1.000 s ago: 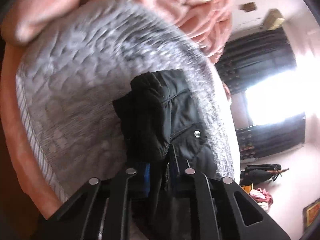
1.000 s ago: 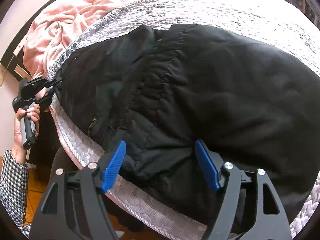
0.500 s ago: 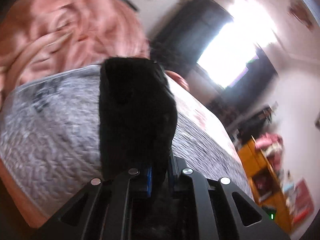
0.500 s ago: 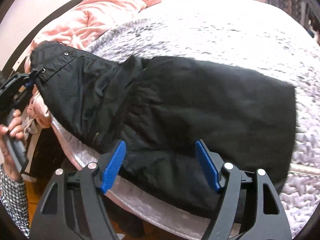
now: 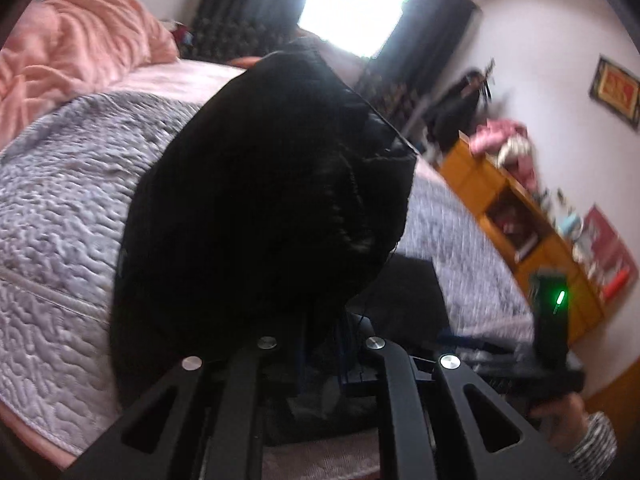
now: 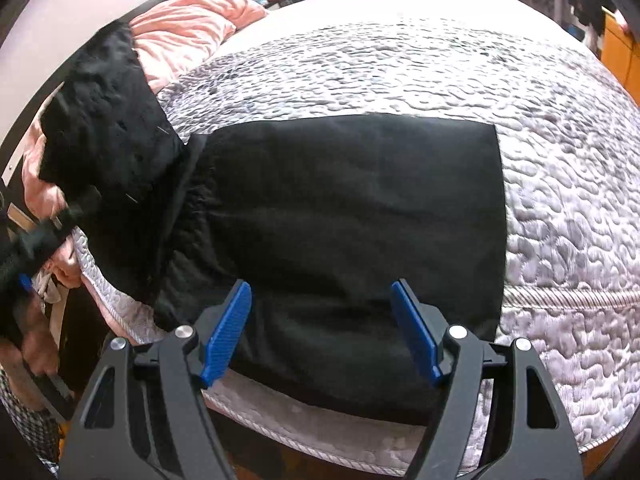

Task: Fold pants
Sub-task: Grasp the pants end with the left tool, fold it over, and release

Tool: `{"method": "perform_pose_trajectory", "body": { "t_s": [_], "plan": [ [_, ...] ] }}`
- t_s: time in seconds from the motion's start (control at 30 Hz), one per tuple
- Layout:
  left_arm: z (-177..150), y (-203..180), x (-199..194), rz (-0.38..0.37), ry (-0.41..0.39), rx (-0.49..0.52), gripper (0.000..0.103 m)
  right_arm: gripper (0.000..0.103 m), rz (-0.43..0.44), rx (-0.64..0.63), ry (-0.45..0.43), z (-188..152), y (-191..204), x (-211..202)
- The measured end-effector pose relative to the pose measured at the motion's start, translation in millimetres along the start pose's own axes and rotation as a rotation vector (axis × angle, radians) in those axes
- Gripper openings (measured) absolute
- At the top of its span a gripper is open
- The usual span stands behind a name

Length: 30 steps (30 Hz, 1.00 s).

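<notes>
The black pants (image 6: pixel 352 216) are being kept on the grey quilt (image 6: pixel 560 184), whose surface is pebbled and stitched; they are filling the middle of the right wrist frame as a flat, almost square shape. One end (image 5: pixel 264 200) is being held up by the left gripper (image 5: pixel 324 344), its tongs being pressed together on the thick, dark fabric, which is blocking the centre of the left wrist frame. The right gripper (image 6: pixel 320 332) is being held with tongs wide apart over the pants' near edge. A rumpled pink blanket (image 5: pixel 80 60) is being seen at upper left, an orange shelf (image 5: pixel 516 216) at right.
</notes>
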<state>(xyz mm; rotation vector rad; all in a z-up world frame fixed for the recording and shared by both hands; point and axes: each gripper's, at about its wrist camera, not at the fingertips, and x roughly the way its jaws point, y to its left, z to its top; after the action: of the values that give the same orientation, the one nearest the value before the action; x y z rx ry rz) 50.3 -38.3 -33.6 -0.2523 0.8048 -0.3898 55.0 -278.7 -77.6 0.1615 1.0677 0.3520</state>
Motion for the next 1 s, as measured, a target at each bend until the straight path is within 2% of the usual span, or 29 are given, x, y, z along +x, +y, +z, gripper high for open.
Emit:
{"method": "perform_pose_trajectory", "body": {
  "t_s": [0.2,0.3,0.37,0.4,0.5,0.53,0.57,0.67,0.7,0.73,0.8,0.87,0.93,1.0],
  "plan": [
    [-26,-16,50,0.026,0.144,0.071,0.013,0.073,0.0,0.037,0.015,-6,-14,6],
    [-37,-18,66,0.005,0.209,0.059,0.028,0.075,-0.001,0.033,0.023,-8,-15,13],
    [-39,-21,64,-0.036,0.241,0.043,0.046,0.076,-0.001,0.03,0.026,-7,-15,15],
    [-39,-23,60,-0.048,0.247,0.043,0.049,0.076,0.002,0.032,0.027,-7,-16,15],
    [-29,-28,35,-0.117,0.241,0.042,0.059,0.077,0.017,0.041,0.028,-7,-18,14],
    [-23,-25,22,-0.132,0.215,0.031,0.065,0.078,0.023,0.046,0.028,-5,-20,15],
    [-17,-20,11,-0.131,0.176,0.023,0.067,0.078,0.032,0.049,0.028,-4,-21,14],
    [1,-3,-7,-0.094,0.111,-0.034,0.074,0.079,0.025,0.045,0.029,-4,-18,11],
    [7,7,-9,-0.039,0.087,-0.054,0.075,0.079,0.023,0.044,0.027,-3,-18,9],
    [10,16,-7,0.04,0.082,-0.065,0.078,0.079,0.03,0.046,0.021,-2,-17,6],
    [12,34,4,0.145,0.082,-0.086,0.078,0.082,0.054,0.048,-0.002,4,-12,-3],
    [8,50,21,0.191,0.117,-0.119,0.078,0.085,0.062,0.029,-0.018,10,-5,-10],
    [0,60,40,0.178,0.183,-0.151,0.078,0.087,0.054,-0.007,-0.023,17,4,-14],
    [-9,53,56,0.233,0.217,-0.103,0.085,0.089,0.05,-0.041,-0.02,24,15,-15]
  ]
}}
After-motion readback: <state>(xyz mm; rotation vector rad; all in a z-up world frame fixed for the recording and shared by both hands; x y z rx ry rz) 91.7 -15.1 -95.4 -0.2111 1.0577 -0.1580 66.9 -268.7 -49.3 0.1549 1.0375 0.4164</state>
